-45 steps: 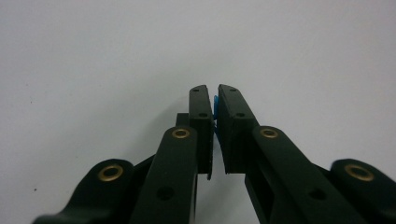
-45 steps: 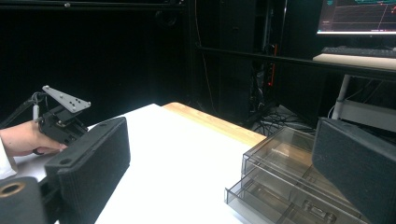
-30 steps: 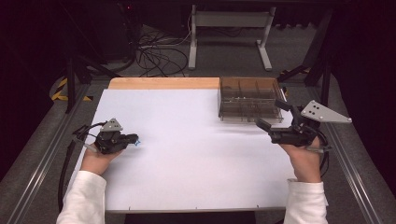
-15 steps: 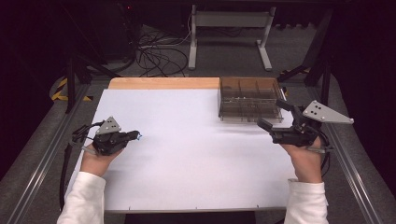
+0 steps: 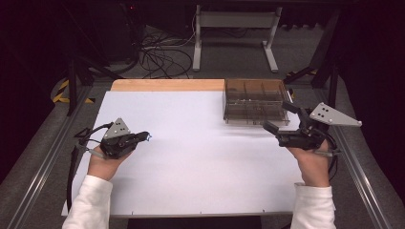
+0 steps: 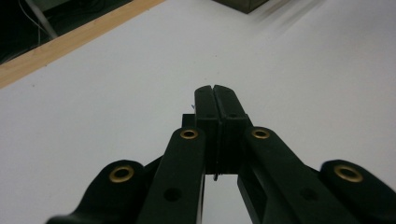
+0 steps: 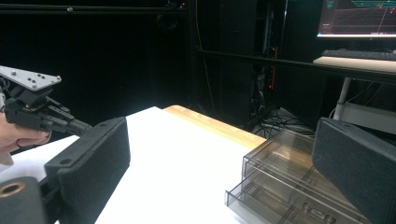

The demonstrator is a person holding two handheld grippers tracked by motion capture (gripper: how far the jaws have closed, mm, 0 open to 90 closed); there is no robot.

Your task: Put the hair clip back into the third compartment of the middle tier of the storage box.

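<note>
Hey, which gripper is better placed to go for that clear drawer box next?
Probably the right gripper: it sits beside the drawer box with its jaws wide open. The left gripper is across the table, jaws shut.

I can read no word, label or number anywhere around my hands. The monitor (image 7: 357,17) at the top right of my right gripper view carries coloured lines and what may be small text, but it is too small and blurred to make out. The yellow-and-black striped marking (image 5: 61,90) on the floor carries no lettering.
</note>
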